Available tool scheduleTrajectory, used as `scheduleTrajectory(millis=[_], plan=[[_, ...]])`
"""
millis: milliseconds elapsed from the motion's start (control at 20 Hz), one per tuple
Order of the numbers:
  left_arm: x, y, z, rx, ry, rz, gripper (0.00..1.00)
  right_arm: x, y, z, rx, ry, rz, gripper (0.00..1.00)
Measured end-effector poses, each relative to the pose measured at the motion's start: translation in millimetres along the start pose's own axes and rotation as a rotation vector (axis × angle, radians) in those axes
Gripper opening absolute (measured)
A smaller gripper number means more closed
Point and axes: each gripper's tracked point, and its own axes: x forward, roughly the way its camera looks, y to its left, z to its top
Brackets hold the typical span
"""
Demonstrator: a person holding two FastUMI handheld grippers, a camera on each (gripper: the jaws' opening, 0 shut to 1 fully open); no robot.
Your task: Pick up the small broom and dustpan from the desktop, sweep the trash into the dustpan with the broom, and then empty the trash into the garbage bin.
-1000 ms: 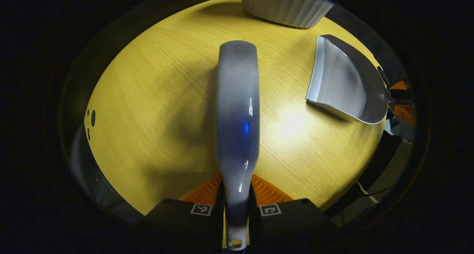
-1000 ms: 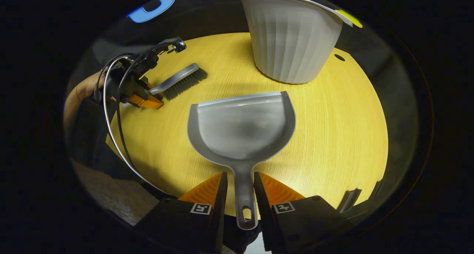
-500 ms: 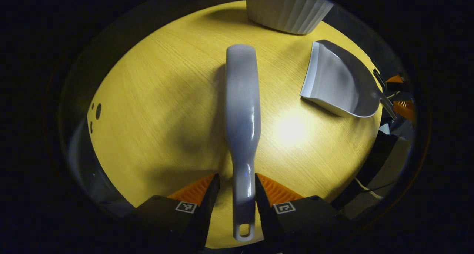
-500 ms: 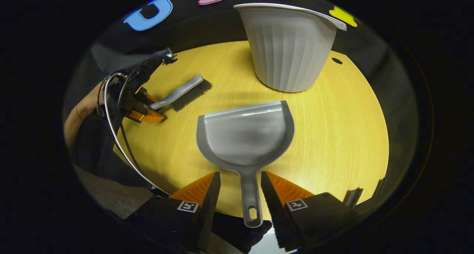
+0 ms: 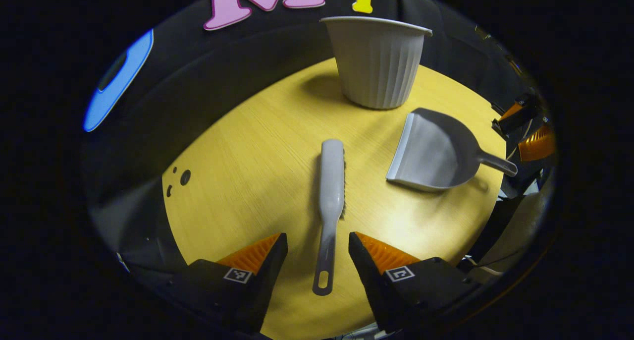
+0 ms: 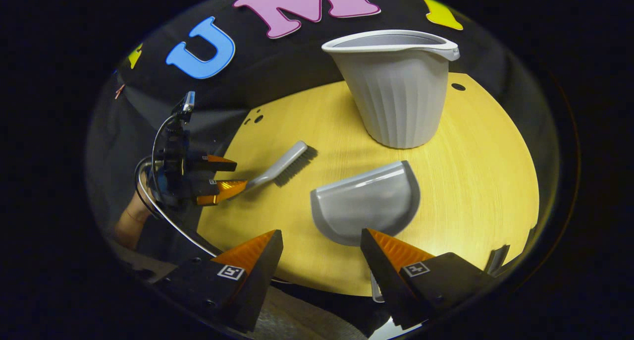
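Broom (image 5: 331, 191) flat on the tabletop (image 5: 247, 181), long axis running straight away from the left gripper (image 5: 317, 253), brush head toward the far edge and the garbage bin (image 5: 376, 65), handle loop toward the near edge. Handle end lying in the gap between the left fingers (image 5: 260, 253), fingers spread wide apart and touching nothing; seen from the right gripper view, the same gripper (image 6: 218, 176) open at the left edge of the tabletop with the broom (image 6: 280, 166) handle tip at its fingers.

Dustpan (image 5: 431, 151) flat beside the broom toward the right edge, mouth facing the broom, handle pointing off to the right edge toward the other gripper. In the right gripper view, dustpan (image 6: 366, 201) just ahead of the right gripper (image 6: 322, 251), mouth toward the bin (image 6: 396, 92), handle hidden behind the right-hand finger (image 6: 391, 253); fingers wide apart, clamped on nothing.

Each tool nearest its own side: broom in line with the left fingers, dustpan handle slightly off centre for the right. No trash discernible on the tabletop.
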Motion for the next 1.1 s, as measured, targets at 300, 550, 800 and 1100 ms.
scheduleTrajectory(millis=[300, 550, 800, 1100], plan=[[-35, -9, 43, -0.102, -0.207, 0.015, 0.85, -15, 13, 27, -0.094, -0.125, 0.003, 0.99], [-69, -6, 87, -0.158, -0.402, 0.057, 0.86, -24, 19, 48, -0.176, -0.206, -0.044, 0.99], [-85, -10, 104, -0.162, -0.493, 0.068, 0.89, -30, 25, 60, -0.206, -0.257, -0.054, 0.99], [-105, -29, 112, -0.198, -0.559, 0.062, 0.96, -50, 34, 82, -0.174, -0.368, -0.023, 0.99]])
